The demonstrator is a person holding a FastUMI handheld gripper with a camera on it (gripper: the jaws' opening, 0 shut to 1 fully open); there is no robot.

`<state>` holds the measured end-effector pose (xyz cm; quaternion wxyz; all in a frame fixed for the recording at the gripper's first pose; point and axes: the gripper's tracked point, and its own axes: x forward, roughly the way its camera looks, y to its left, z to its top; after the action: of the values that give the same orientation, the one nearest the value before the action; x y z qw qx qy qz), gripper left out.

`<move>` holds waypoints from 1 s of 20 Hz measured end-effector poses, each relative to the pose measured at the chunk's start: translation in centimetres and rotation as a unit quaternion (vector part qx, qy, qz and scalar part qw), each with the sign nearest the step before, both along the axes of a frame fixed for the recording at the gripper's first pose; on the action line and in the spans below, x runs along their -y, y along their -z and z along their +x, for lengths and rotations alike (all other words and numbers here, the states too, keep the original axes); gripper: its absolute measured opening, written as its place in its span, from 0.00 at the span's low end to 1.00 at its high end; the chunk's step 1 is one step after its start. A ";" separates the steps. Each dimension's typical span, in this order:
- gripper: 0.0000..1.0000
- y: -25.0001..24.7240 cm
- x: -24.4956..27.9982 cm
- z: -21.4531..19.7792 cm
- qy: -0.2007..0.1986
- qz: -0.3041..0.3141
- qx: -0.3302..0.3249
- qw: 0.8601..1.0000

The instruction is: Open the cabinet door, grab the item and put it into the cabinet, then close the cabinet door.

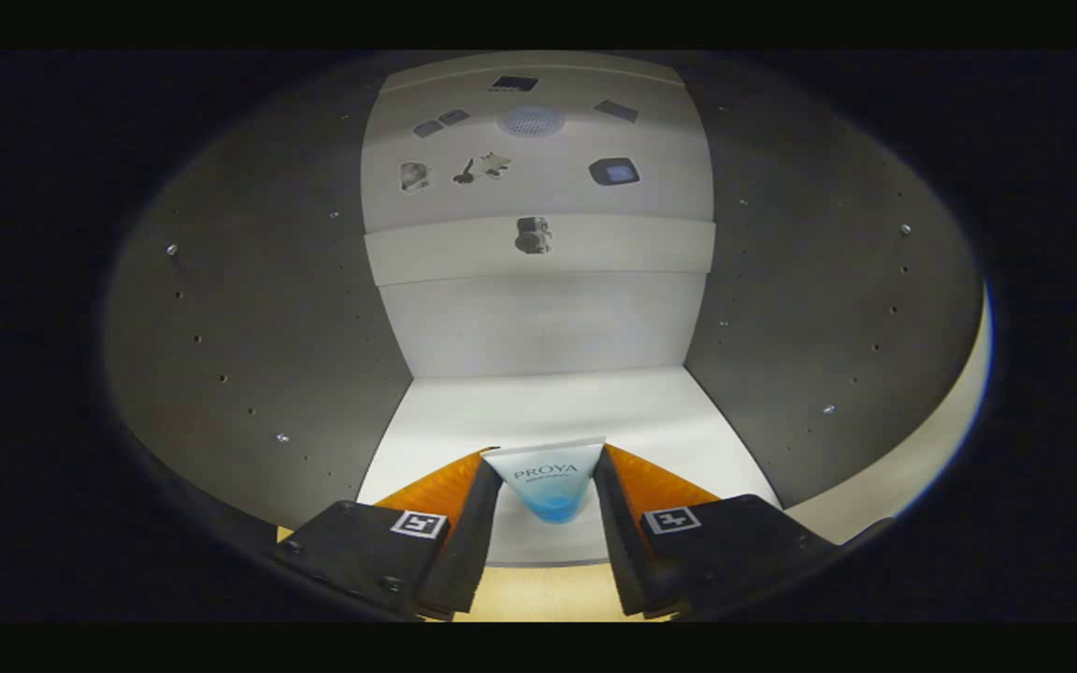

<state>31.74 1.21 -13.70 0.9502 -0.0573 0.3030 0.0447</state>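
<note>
A: Progress at this moment, gripper view. The gripper (546, 486) faces straight into the cabinet (538, 318), whose pale back wall and floor lie ahead and whose grey side walls (258, 318), dotted with shelf-pin holes, flank the fingers. The door does not bar the opening, so the opening step is judged complete.

B: And the item?

A: The item, a white tube (546, 479) fading to blue at its lower end, sits between the two fingers, which pinch it from both sides. The grab is therefore also judged done. The tube hangs above the front part of the cabinet floor (548, 402), at about the cabinet's threshold; whether it touches that floor cannot be told.

B: What remains?

A: Three things, by this reading: lowering the tube onto the cabinet floor, spreading the fingers to let go, and drawing the gripper out so that the door can be swung shut. A strip of light wooden worktop (538, 594) shows beneath the fingers, which suggests the gripper stands barely inside the opening.

B: Where does that place the task?

A: Roughly past its midpoint: placing is in hand, closing untouched.
</note>
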 end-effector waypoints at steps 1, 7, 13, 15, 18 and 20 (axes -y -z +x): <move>0.63 -0.1 -0.1 0.2 0.000 0.000 0.005 1.000; 0.65 0.3 0.6 0.9 0.011 -0.009 0.004 1.000; 0.99 -1.2 0.5 -0.7 0.009 -0.005 0.037 0.999; 1.00 -2.0 0.4 -2.3 0.008 -0.005 0.053 0.999; 1.00 -3.2 0.2 -5.6 0.009 -0.002 0.081 0.997; 1.00 -3.7 -0.1 -8.5 0.009 0.004 0.099 0.995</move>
<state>23.20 1.28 -9.99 0.9761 -0.0545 0.2081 0.0315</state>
